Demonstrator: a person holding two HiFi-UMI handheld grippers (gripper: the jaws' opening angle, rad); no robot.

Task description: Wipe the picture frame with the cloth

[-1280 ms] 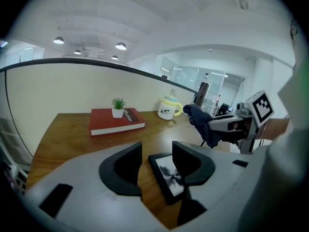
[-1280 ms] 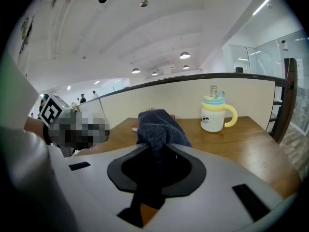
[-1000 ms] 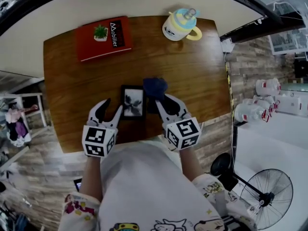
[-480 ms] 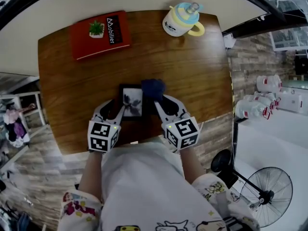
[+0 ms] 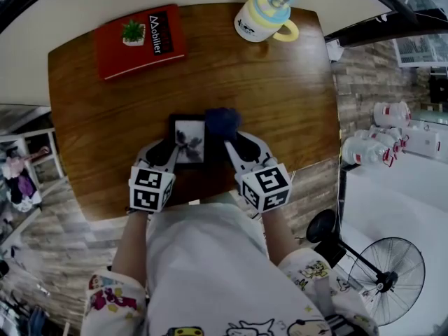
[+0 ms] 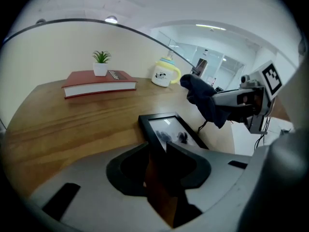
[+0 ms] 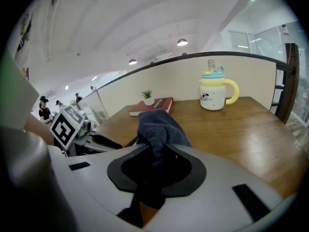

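A black picture frame (image 5: 189, 137) lies flat on the wooden table (image 5: 280, 110), just in front of me. My left gripper (image 5: 175, 152) has come down on its near left corner. Its jaws have just been closing, and in the left gripper view (image 6: 157, 146) they sit tight on either side of the frame's (image 6: 169, 127) left rail. My right gripper (image 5: 234, 144) is shut on a bunched dark blue cloth (image 5: 222, 122). The cloth (image 7: 157, 124) sticks out past the jaws and hangs just above the frame's right edge.
A red book (image 5: 140, 40) with a small potted plant (image 5: 133, 31) on it lies at the table's far left. A white and yellow mug (image 5: 262, 18) stands at the far right. Beyond the table's right edge are white jugs (image 5: 381, 145) and a floor fan (image 5: 388, 282).
Both grippers have sunk toward the table. The left one slid right onto the frame's near left corner and its jaws narrowed around it. The cloth came down closer to the frame.
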